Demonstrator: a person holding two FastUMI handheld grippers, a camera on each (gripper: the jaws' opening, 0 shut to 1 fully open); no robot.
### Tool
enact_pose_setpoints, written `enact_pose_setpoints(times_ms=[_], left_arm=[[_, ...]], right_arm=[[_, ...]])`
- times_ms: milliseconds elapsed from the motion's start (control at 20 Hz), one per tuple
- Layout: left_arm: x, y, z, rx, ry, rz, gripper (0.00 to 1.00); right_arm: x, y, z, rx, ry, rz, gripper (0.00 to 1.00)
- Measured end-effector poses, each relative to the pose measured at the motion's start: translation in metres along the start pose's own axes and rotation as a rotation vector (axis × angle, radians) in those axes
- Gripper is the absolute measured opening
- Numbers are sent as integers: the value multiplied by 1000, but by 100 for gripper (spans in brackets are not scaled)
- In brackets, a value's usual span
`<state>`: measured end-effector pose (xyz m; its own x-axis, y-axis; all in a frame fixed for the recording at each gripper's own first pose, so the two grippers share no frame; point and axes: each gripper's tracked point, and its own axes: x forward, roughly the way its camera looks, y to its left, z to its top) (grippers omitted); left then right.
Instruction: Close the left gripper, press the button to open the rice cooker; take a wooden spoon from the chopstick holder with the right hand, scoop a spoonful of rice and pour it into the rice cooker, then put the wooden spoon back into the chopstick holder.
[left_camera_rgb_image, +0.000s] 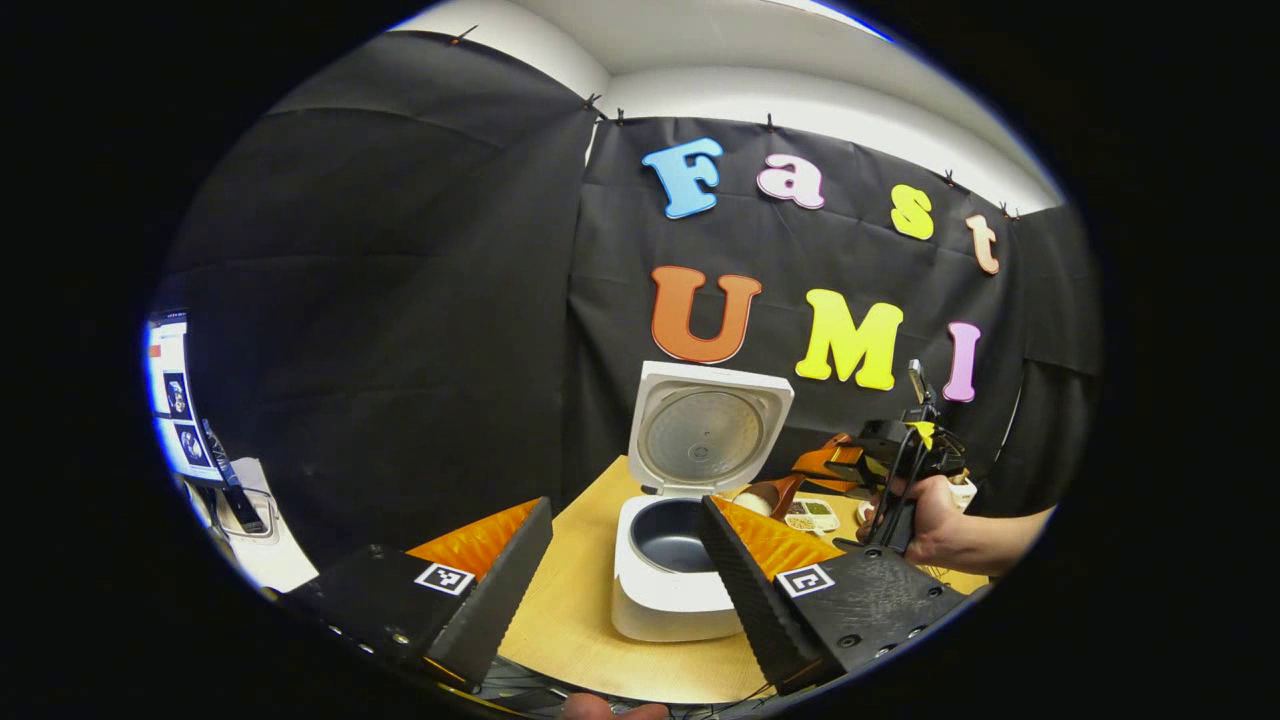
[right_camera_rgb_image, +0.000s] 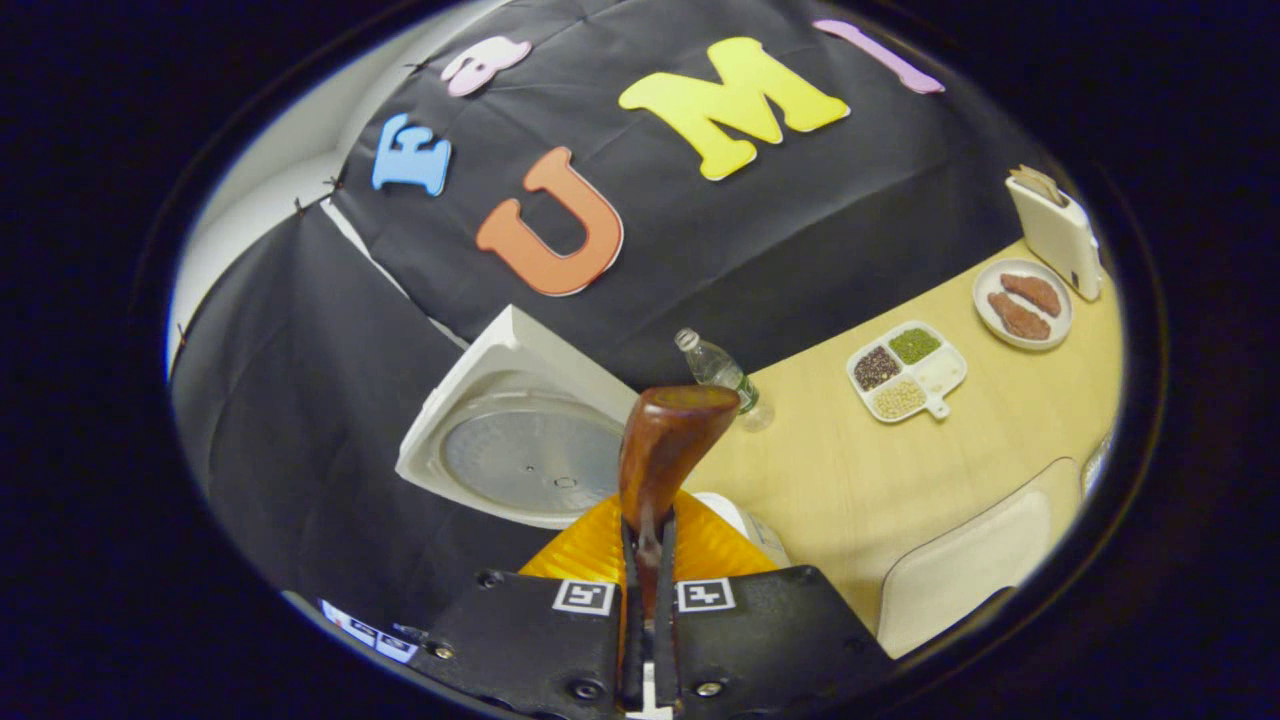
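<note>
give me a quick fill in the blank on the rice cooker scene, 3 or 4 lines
1. The lid of the rice cooker stands ____.
2. The right gripper is shut on the handle of the wooden ____.
3. The fingers of the left gripper are spread ____.
4. The divided tray of grains has ____ compartments.

Missing words: open; spoon; apart; four
</note>
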<state>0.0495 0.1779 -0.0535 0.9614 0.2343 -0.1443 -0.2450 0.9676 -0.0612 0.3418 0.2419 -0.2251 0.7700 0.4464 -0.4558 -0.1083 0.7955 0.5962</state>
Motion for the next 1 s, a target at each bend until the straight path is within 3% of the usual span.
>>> enact_pose_setpoints(times_ms=[400, 1000], left_arm=[[2, 14, -1, -12, 1, 9, 94], [0, 17, -4, -20, 1, -10, 94]], right_arm=[[10, 17, -7, -223, 6, -73, 10], [-2, 63, 3, -609, -70, -81, 9]])
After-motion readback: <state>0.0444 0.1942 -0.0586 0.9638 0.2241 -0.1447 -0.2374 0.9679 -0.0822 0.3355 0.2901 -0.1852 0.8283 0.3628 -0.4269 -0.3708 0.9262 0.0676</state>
